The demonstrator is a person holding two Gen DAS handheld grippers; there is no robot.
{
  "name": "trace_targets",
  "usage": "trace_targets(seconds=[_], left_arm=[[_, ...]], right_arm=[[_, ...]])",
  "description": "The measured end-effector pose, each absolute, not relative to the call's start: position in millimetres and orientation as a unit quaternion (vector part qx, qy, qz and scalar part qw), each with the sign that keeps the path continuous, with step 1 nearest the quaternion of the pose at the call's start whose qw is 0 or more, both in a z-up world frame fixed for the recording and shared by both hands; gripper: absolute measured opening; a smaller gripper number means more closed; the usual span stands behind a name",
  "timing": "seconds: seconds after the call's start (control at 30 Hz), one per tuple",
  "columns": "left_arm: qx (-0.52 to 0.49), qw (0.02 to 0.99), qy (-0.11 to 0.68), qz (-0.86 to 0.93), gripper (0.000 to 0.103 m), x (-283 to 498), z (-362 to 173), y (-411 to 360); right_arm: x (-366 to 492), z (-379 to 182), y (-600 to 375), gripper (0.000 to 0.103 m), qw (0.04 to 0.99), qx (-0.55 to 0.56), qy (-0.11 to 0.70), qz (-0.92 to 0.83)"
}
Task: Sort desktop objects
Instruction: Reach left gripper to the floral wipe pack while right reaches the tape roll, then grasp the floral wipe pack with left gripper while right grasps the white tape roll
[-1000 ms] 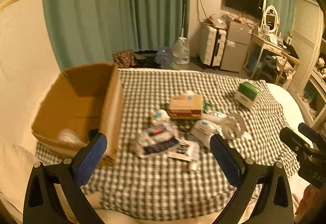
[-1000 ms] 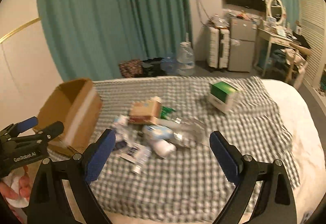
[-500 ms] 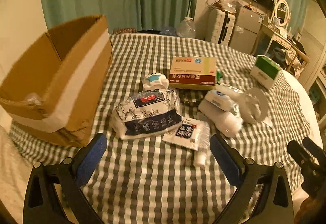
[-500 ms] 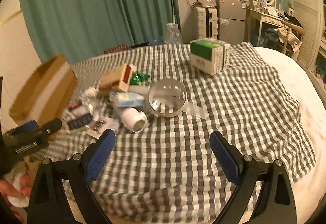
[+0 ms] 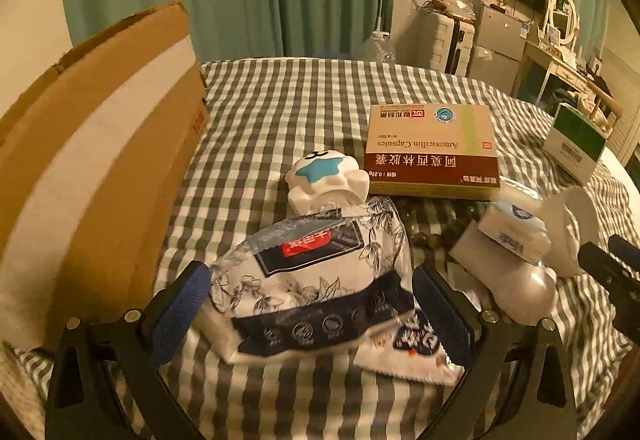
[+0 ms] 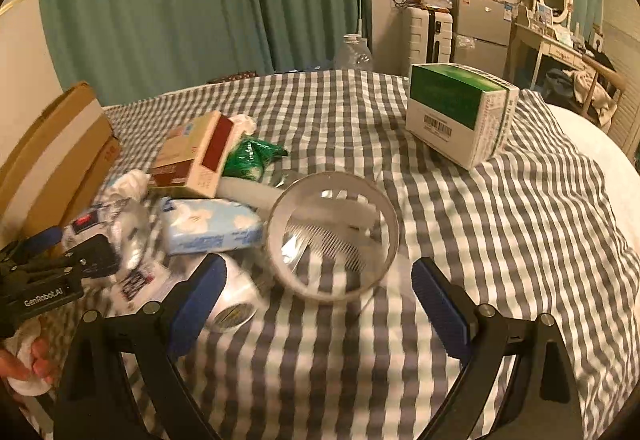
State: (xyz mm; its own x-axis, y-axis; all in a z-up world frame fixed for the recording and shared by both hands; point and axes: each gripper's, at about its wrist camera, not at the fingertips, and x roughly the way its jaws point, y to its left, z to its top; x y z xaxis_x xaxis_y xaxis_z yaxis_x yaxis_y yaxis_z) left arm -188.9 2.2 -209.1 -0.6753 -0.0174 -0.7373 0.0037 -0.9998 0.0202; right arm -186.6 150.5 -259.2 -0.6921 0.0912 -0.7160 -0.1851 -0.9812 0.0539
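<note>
My left hand-held gripper [image 5: 310, 300] is spread wide, its blue pads on either side of the white plastic pack with dark blue floral print [image 5: 316, 280]; I can't tell whether they touch it yet. The pack lies flat on the grey-and-white checked cloth [image 5: 280, 112] covering the bed. Under its right corner sits a flat white sachet with dark lettering [image 5: 404, 356].

My right hand-held gripper [image 6: 316, 292] is wide open too, holding nothing, just short of the clear round plastic tub lying on its side [image 6: 332, 236]. By its left pad lies a white cylindrical bottle [image 6: 234, 300], with a pale blue tissue packet [image 6: 212, 226] resting just behind it.

Further out, a small white bottle with a blue star on it [image 5: 326, 178] stands just behind the floral pack. The cream-and-maroon medicine carton [image 5: 432, 150] lies beyond that, a green foil packet [image 6: 250, 156] at its side. The open brown cardboard box [image 5: 92, 160] stands along the left edge. Farthest right sits the green-and-white carton [image 6: 460, 112], well apart from the pile.
</note>
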Motion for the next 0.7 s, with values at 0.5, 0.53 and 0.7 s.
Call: trace_targets(seconds=[0.5, 0.53, 0.7], left_arm=[[0.395, -0.015, -0.045, -0.917, 0.096, -217, -242, 11], [0.395, -0.021, -0.042, -0.917, 0.092, -216, -242, 10], [0.388, -0.037, -0.039, -0.92, 0.062, -205, -239, 7]], right_arm=[[-224, -298, 157, 0.094, 0.093, -0.42, 0.033, 0.902], [-224, -298, 158, 0.094, 0.095, -0.42, 0.034, 0.902], [-222, -295, 157, 0.082, 0.099, -0.414, 0.032, 0.904]])
